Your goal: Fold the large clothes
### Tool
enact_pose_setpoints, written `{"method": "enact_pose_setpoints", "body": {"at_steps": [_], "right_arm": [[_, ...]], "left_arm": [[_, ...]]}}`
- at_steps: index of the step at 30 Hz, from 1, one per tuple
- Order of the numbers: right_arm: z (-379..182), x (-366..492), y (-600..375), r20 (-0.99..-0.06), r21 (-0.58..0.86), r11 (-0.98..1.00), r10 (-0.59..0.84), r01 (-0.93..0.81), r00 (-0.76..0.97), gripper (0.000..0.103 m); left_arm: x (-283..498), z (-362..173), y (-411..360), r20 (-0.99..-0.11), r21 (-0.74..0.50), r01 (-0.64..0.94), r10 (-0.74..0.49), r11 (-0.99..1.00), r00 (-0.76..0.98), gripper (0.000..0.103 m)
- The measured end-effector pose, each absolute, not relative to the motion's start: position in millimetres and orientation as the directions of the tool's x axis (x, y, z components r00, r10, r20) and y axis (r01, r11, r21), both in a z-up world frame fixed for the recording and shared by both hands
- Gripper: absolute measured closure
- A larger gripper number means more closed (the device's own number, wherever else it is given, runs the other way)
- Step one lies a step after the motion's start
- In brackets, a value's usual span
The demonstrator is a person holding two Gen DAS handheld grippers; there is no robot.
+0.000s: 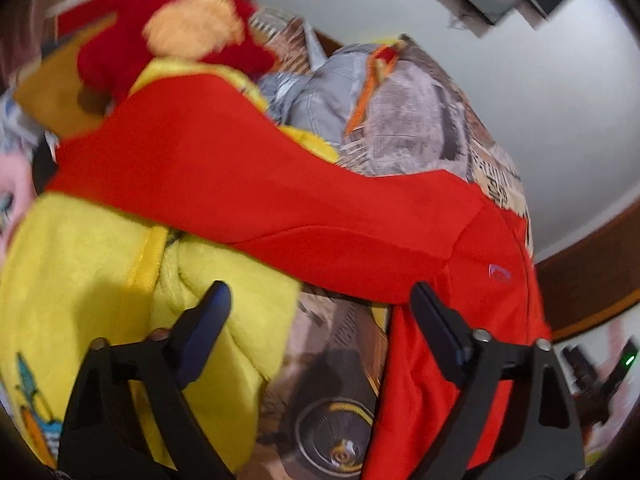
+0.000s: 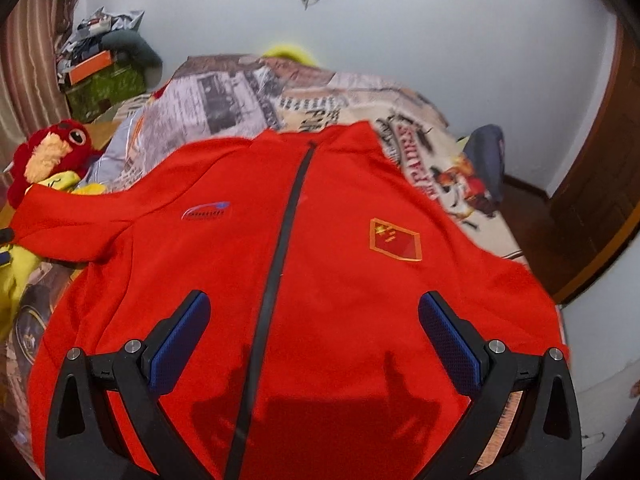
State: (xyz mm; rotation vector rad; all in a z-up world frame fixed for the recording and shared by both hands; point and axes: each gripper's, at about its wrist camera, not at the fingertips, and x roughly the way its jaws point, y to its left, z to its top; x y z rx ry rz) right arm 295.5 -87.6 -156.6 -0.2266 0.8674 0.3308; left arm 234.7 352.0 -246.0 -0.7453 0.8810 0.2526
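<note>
A large red zip jacket (image 2: pixel 328 248) lies face up on the bed, spread out, its dark zipper (image 2: pixel 280 248) running down the middle and a flag patch on one chest side. One sleeve (image 1: pixel 248 176) stretches out sideways over a yellow fleece garment (image 1: pixel 80 264). My left gripper (image 1: pixel 320 300) hovers open above the gap between the yellow fleece and the jacket's side, nothing between its fingers. Over the jacket's lower front, my right gripper (image 2: pixel 314 312) also stands open, straddling the zipper without touching the cloth.
A bedcover (image 2: pixel 248 92) with newspaper print covers the bed. A red plush toy (image 2: pixel 52 152) and grey bedding (image 1: pixel 312 92) lie by the sleeve end. Boxes and clutter (image 2: pixel 100 68) are stacked in the far corner. A wooden door (image 2: pixel 600 184) stands at the right.
</note>
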Motion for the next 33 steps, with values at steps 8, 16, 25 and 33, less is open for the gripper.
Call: {"method": "enact_pose_setpoints", "body": {"at_steps": [8,16,25,33], "right_arm": [[-176.9,311.4,-77.7,-0.816,-0.018,0.913,0.222,-0.408,0.533,0.0],[-181.1,316.8,-85.3,-0.841,-0.015,0.918,0.202,-0.395,0.502,0.0],[-158.2,313.1,-107.1,-0.821,-0.016,0.925,0.204,-0.379,0.534,0.0],[-146.9,315.0,-132.3,-0.797,0.043,0.93,0.252,-0.366,0.548,0.0]], "left_arm": [[231.7,-266.7,411.8,-0.709,-0.606,-0.551,-0.075,0.573,0.702,0.025],[239.9,-273.0,446.3,-0.718,-0.575,-0.635,0.053,0.516,0.694,0.042],[272.0,-211.4,407.9,-0.756,-0.27,-0.665,0.274,0.696,0.594,0.091],[321.8,-107.5,317.2,-0.613,-0.191,-0.453,0.255,0.871,0.748,0.097]]}}
